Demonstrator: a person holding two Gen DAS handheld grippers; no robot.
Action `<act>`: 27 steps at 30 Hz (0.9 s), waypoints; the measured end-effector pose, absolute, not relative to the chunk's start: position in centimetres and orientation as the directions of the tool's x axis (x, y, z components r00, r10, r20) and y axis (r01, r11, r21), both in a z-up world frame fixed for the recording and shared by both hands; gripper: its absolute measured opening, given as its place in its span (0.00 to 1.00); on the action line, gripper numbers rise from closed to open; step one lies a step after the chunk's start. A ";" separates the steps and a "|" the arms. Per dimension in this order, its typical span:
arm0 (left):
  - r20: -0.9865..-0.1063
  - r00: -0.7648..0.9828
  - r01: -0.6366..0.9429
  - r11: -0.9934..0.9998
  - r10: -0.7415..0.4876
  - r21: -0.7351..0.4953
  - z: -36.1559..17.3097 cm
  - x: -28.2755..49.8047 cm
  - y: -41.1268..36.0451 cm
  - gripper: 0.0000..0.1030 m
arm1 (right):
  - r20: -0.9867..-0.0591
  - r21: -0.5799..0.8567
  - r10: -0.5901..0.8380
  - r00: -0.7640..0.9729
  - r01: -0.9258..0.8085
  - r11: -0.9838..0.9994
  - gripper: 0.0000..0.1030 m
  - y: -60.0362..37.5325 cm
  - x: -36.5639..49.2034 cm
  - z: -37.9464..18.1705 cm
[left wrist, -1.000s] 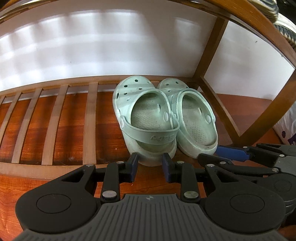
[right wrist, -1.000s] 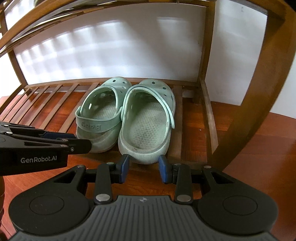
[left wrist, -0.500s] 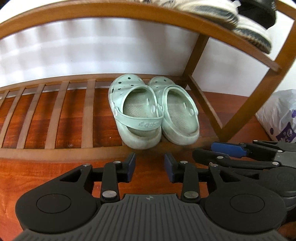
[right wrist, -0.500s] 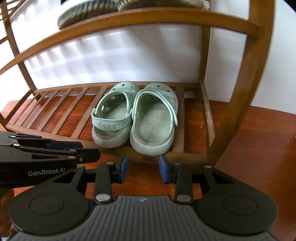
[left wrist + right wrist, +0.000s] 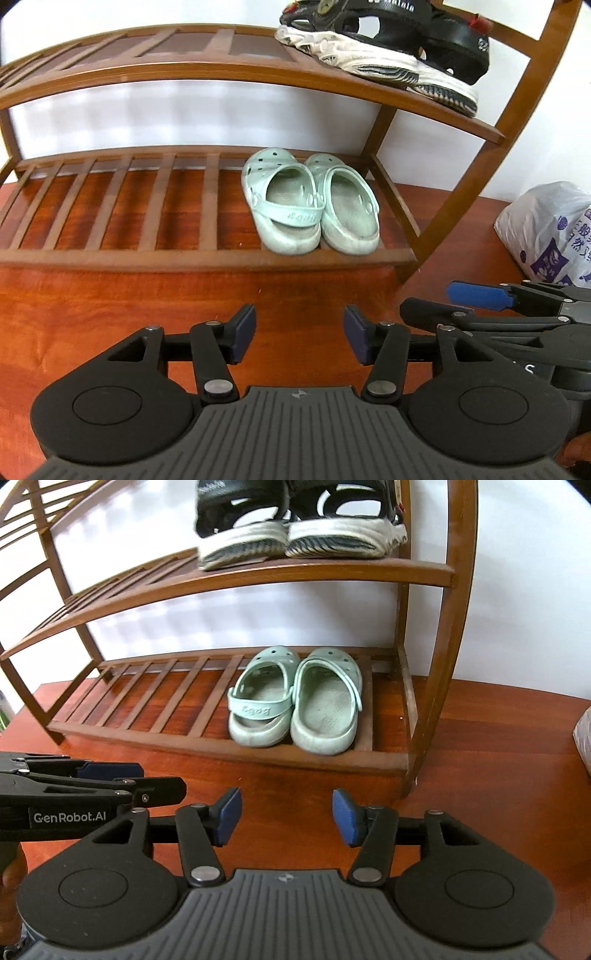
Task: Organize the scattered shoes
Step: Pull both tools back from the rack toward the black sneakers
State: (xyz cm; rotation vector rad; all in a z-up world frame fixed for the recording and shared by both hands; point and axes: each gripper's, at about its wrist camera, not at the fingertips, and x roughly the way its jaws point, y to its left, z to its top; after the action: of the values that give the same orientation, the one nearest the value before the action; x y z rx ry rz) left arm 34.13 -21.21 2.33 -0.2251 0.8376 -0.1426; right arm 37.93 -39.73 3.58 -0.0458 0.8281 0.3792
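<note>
Left gripper (image 5: 299, 338): the fingers (image 5: 242, 334) stand moderately wide and are opening, with nothing between them, only bare floor (image 5: 110, 306). The clogs (image 5: 310, 201) lie at 12 o'clock from the fingers, well apart, beyond the front rail of the rack (image 5: 207, 258).

Right gripper (image 5: 286, 818): its fingers (image 5: 229, 816) also stand fairly wide and are opening, with nothing between them. In the right wrist view the clogs (image 5: 295, 701) lie at 12 o'clock, well apart from the fingertips.

Clogs: the mint-green pair rests on the lowest slatted shelf at its right end, side by side and touching, heels toward the grippers, toes toward the wall. The left clog's heel strap is folded back; the right clog's strap lies forward over its upper.

Sandals (image 5: 299, 520): a black-and-white pair sits on the shelf above, at 12 o'clock, over the clogs.

Bag (image 5: 546, 232): a white plastic bag lies on the floor at 2 o'clock in the left wrist view, right of the rack.

The grippers are side by side, each showing in the other's view.
</note>
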 end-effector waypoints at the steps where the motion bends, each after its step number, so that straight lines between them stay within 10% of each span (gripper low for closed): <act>1: -0.720 0.661 0.032 0.967 -0.210 -0.253 2.5 33.7 -21.1 0.56 | -0.726 0.106 0.313 0.613 -0.349 0.931 0.66 -39.7 37.6 3.8; 27: -0.724 0.674 -0.032 0.973 -0.149 -0.230 4.2 23.7 -20.8 0.74 | -0.707 0.077 0.325 0.628 -0.388 0.918 0.97 -40.6 28.6 6.9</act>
State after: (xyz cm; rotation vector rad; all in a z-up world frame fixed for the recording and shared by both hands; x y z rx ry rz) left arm 23.66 -20.77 4.20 -0.2326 0.8305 -0.0662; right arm 28.59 -40.60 6.93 -0.0858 0.7922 0.4091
